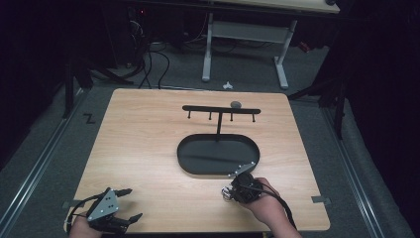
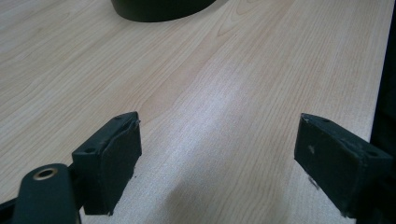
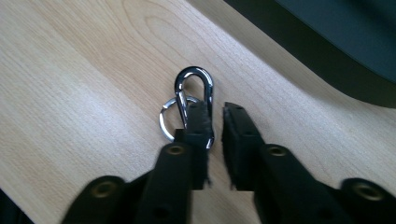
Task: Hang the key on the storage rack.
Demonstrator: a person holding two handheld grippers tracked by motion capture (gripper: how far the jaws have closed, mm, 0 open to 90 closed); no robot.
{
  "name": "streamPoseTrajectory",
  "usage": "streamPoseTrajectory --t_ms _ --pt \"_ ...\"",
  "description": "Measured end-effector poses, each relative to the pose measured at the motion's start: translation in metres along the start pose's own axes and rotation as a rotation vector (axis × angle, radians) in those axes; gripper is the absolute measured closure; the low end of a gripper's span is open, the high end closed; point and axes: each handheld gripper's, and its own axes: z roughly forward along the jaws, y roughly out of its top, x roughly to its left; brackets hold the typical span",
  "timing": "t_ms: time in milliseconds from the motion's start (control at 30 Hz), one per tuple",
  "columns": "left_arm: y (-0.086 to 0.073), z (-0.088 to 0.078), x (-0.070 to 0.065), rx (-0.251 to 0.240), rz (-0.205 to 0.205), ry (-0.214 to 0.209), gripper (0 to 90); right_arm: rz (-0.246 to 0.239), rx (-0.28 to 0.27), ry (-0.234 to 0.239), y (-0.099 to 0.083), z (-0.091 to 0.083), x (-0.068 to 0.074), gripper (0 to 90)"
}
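A shiny metal carabiner (image 3: pixel 206 81) with a split ring (image 3: pixel 163 122) on it lies flat on the wooden table, just in front of the black oval tray (image 3: pixel 322 60). My right gripper (image 3: pixel 218 109) points down at it. Its jaws stand only a narrow gap apart, and the left pad (image 3: pixel 198 123) lies over the carabiner's lower end. Nothing sits in the gap. In the high view the right gripper (image 1: pixel 229 191) is at the tray's near right rim (image 1: pixel 247 166). My left gripper (image 1: pixel 134 203) rests at the table's near left, wide open over bare wood (image 2: pixel 215 140).
A black hook rack (image 1: pixel 220 109) on a post rises from the tray's far side. A small grey object (image 1: pixel 236 104) lies behind it. The tray's rim (image 2: pixel 159 11) shows far off in the left gripper view. The table's near edge is close to both hands.
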Motion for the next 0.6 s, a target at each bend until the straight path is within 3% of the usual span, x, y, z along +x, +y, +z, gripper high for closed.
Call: streamPoseTrajectory --t_ms 33,67,100,267,467,500,567,600 --pt "0.000 0.000 0.000 0.000 0.000 0.000 15.4 0.000 0.000 0.000 0.000 0.000 0.000 74.8" --pt "0.000 0.000 0.000 0.000 0.002 -0.001 15.4 0.000 -0.002 0.005 0.002 0.001 0.001 64.4" --pt "0.000 0.000 0.000 0.000 0.002 -0.001 15.4 0.000 0.000 -0.003 0.003 0.002 0.003 60.4" --pt "0.000 0.000 0.000 -0.001 0.001 0.001 15.4 0.001 0.017 0.004 0.010 0.009 0.004 59.3" --pt "-0.001 -0.001 0.001 -0.005 -0.003 0.002 15.4 -0.007 0.046 0.024 0.013 0.016 0.005 69.8" --pt "-0.001 -0.001 0.000 -0.004 -0.003 0.002 15.4 -0.007 0.029 0.024 0.013 0.012 0.006 76.9" --pt "0.000 -0.001 0.000 -0.004 -0.002 0.001 15.4 0.021 0.032 0.022 0.013 0.009 0.007 81.4" --pt "0.000 -0.001 0.000 -0.003 -0.002 0.002 15.4 -0.023 0.017 0.010 0.014 0.005 0.006 83.6"
